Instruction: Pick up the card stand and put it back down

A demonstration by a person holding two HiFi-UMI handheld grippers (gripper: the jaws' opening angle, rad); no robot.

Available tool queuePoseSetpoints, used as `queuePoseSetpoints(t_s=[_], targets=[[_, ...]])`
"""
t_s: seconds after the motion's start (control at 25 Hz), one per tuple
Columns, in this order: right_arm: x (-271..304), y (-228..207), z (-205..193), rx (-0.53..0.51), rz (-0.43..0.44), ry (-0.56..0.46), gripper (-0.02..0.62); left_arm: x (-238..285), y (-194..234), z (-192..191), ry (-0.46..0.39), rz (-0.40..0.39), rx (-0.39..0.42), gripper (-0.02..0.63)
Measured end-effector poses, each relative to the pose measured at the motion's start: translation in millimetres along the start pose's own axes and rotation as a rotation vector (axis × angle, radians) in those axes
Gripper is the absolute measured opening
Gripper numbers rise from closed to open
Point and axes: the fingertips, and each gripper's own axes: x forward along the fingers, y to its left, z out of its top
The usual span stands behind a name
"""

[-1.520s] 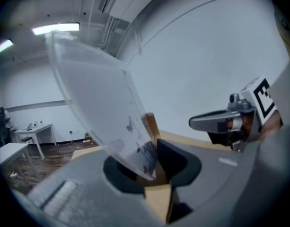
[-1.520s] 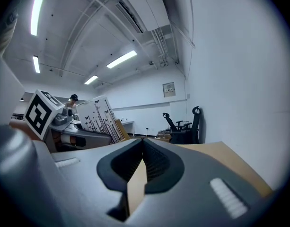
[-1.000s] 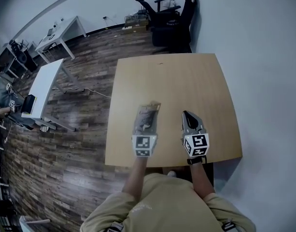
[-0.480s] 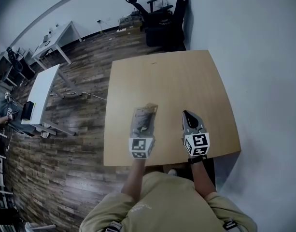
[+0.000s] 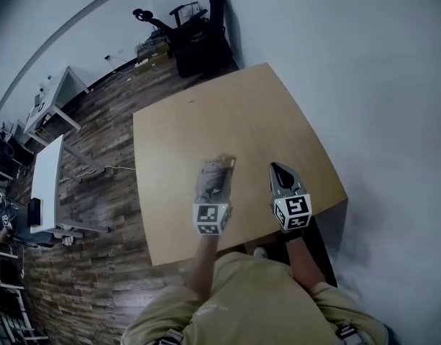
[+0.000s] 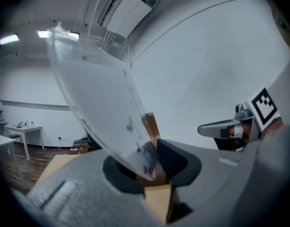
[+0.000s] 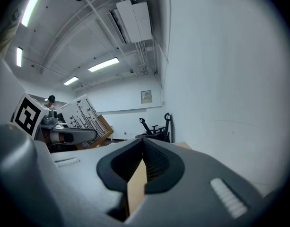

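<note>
Over the table (image 5: 206, 121), my left gripper (image 6: 152, 160) pinches the leaning card stand (image 6: 102, 103) by its base, right gripper (image 7: 142, 162) closed empty; releasing early could topple it.

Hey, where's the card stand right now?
In the head view, left of centre, the card stand is clamped in the left claw over the near part of the wooden table. The shut right claw is beside it on the right.

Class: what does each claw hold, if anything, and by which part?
The left claw grips the card stand at its wooden base end. The right claw is shut, empty.
</note>
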Motion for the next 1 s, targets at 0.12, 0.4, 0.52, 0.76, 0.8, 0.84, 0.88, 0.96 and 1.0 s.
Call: queuePoseSetpoints(t_s=[0.12, 0.4, 0.52, 0.76, 0.8, 0.84, 0.88, 0.96, 1.0], targets=[[-13, -34, -7, 0.026, -0.072, 0.014, 0.003, 33, -25, 1, 0.018, -0.077, 0.010, 0.084], [-40, -93, -30, 0.105, -0.241, 0.054, 0.003, 105, -70, 3, 0.061, -0.278, 0.055, 0.086], [-37, -106, -39, 0.116, -0.265, 0.080, 0.003, 140, -75, -2, 0.078, -0.335, 0.075, 0.086], [-25, -131, -75, 0.159, -0.318, 0.161, 0.003, 205, -78, -31, 0.143, -0.416, 0.105, 0.086], [-24, -134, -84, 0.168, -0.325, 0.176, 0.003, 216, -79, -39, 0.155, -0.430, 0.111, 0.086], [-22, -137, -93, 0.176, -0.329, 0.190, 0.004, 227, -81, -49, 0.168, -0.443, 0.117, 0.086], [-20, -138, -102, 0.182, -0.331, 0.203, 0.003, 237, -81, -60, 0.182, -0.454, 0.123, 0.086], [-15, -141, -119, 0.197, -0.338, 0.226, 0.004, 255, -82, -83, 0.211, -0.477, 0.136, 0.086], [-14, -142, -128, 0.205, -0.344, 0.236, 0.004, 262, -84, -94, 0.225, -0.492, 0.142, 0.086]])
